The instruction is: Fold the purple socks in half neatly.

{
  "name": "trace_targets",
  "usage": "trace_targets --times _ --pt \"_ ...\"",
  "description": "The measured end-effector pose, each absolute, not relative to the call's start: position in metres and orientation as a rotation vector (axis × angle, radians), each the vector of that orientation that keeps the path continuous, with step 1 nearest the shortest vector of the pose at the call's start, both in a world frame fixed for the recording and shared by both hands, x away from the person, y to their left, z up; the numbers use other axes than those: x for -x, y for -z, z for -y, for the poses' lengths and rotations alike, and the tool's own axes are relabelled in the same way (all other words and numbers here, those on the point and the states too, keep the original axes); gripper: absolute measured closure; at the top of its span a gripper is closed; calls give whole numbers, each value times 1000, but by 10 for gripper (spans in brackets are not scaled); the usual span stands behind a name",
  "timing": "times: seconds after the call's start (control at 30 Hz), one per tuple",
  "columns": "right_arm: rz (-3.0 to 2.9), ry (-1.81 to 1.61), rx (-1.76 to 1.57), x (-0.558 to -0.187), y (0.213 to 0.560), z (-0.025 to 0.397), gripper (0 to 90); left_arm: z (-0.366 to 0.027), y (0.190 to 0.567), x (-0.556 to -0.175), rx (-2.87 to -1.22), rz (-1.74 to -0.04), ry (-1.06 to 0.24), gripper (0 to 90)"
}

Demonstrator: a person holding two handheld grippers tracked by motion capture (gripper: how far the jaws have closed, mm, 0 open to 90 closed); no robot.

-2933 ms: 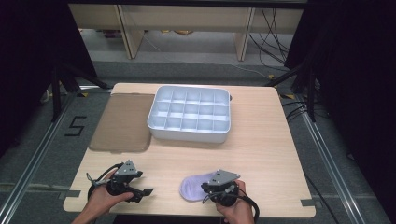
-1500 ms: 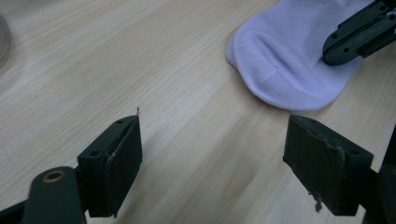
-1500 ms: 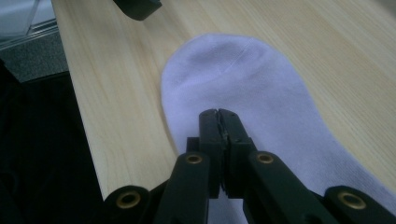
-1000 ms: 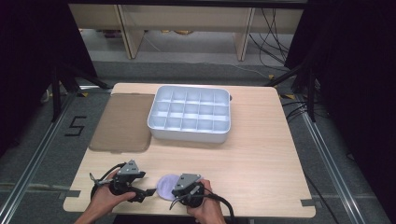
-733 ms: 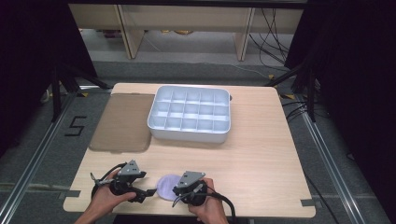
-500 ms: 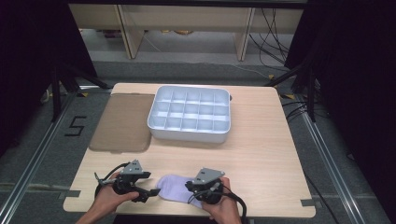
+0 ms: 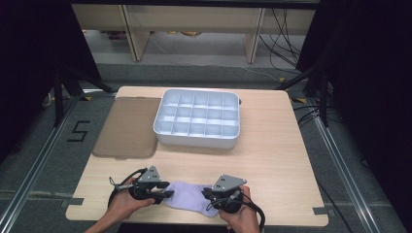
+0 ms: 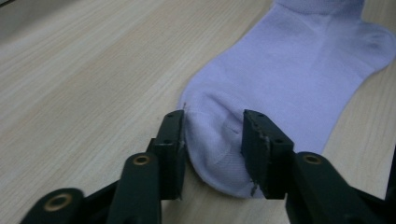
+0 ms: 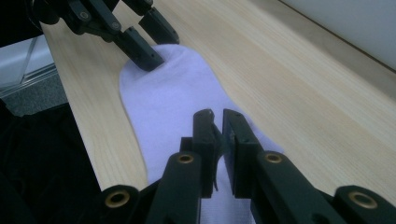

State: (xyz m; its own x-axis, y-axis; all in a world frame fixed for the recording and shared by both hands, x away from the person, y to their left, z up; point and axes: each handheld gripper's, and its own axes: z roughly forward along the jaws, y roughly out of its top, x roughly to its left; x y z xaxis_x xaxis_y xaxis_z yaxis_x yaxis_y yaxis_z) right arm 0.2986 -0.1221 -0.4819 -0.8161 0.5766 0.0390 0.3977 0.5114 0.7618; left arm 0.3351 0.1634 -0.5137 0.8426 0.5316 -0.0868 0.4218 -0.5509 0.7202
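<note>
Pinching the sock with my right gripper, left gripper jaws spread around its toe; compartment tray sits well apart on the bench.

wooden table bears divided tray, brown mat, lilac sock.

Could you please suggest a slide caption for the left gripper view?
Left gripper with open jaws around the toe of a lilac sock on the wooden table.

Lilac sock, white tray, brown mat, pale wood table.
</note>
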Motion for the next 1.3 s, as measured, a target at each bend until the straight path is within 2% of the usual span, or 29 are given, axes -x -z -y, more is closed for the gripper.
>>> trace_targets --times 0.13,0.2,0.63,0.7,1.3 --pt "-2544 -1186 -829 -299 484 120 842 -164 514 -334 -2218 -671 -197 782" --pt "-2550 -1180 -829 -299 484 120 842 -162 515 -332 -2203 -689 -177 807" --pt "-2627 -1096 -770 -302 497 98 853 -168 509 -329 -2181 -659 -211 817" --pt "-2647 -1052 -807 -303 502 91 859 -167 509 -327 -2153 -660 -168 817" --pt "-2668 -1081 -760 -317 510 68 867 -175 485 -318 -2109 -647 -154 826"
